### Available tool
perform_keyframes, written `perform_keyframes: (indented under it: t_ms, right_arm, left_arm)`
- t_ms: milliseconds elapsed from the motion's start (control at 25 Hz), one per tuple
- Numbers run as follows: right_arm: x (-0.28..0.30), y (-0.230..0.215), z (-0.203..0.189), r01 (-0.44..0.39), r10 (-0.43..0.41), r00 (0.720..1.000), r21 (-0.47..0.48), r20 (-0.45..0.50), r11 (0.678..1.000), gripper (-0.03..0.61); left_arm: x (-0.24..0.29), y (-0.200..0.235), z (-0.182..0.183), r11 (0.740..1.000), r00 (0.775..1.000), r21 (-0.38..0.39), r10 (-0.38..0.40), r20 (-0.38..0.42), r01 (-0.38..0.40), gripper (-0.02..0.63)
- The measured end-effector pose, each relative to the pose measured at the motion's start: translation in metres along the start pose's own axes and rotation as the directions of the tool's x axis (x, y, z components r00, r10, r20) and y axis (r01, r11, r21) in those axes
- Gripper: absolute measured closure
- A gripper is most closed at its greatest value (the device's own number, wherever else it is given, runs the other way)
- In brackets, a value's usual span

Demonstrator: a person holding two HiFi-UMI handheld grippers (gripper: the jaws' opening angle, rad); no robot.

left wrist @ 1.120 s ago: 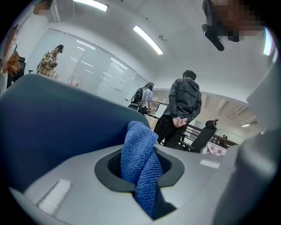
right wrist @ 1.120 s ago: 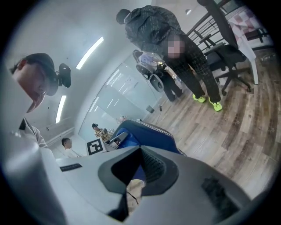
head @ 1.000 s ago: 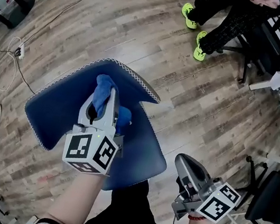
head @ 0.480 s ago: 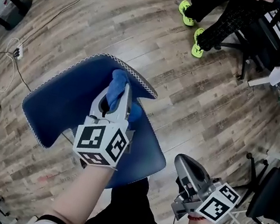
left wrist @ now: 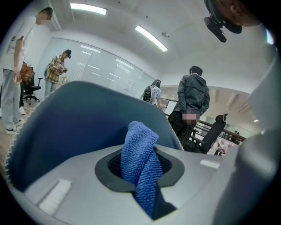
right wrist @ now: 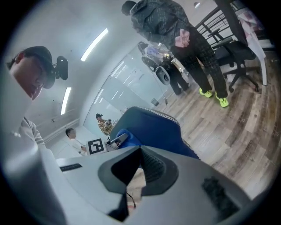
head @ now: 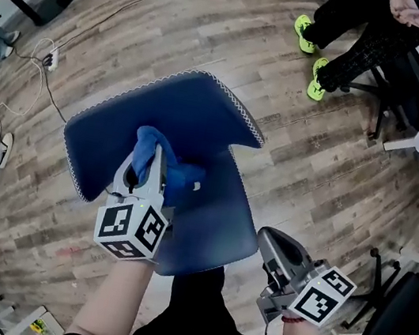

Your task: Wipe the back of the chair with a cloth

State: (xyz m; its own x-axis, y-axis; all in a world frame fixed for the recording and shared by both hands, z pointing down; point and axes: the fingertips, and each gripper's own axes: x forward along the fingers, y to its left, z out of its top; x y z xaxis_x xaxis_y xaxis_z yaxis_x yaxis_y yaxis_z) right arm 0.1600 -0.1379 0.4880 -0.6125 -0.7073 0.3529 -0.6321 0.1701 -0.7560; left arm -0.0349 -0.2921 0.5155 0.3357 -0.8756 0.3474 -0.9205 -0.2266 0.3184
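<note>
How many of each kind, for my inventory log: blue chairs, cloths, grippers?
Blue chair: 1
Cloth: 1
Grippers: 2 (left gripper, right gripper)
Total: 4

The cloth point(left wrist: 139, 149) is rough, matt looped terry. The chair point(head: 187, 111) has smooth matt fabric with stitched edging. The floor point(head: 313, 173) is grainy wood plank. The right gripper point(right wrist: 137, 165) is smooth grey plastic.

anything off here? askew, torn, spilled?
Nothing stands out. The left gripper is shut on a bunched blue terry cloth at the blue padded chair back; no tear or spill shows. The right gripper hangs shut and empty beside the seat.
</note>
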Motion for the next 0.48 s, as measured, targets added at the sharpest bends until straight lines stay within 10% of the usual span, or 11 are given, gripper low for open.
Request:
perform_keyframes:
  t_ms: [480]
  right_arm:
    - [0.045, 0.032, -0.022, -0.08, 0.077, 0.991, -0.023, -0.106, 0.997, 0.563]
  left_arm:
    - [-0.05, 0.103, 0.008, 0.971, 0.972, -0.045, 0.234, 0.027, -0.233, 0.546]
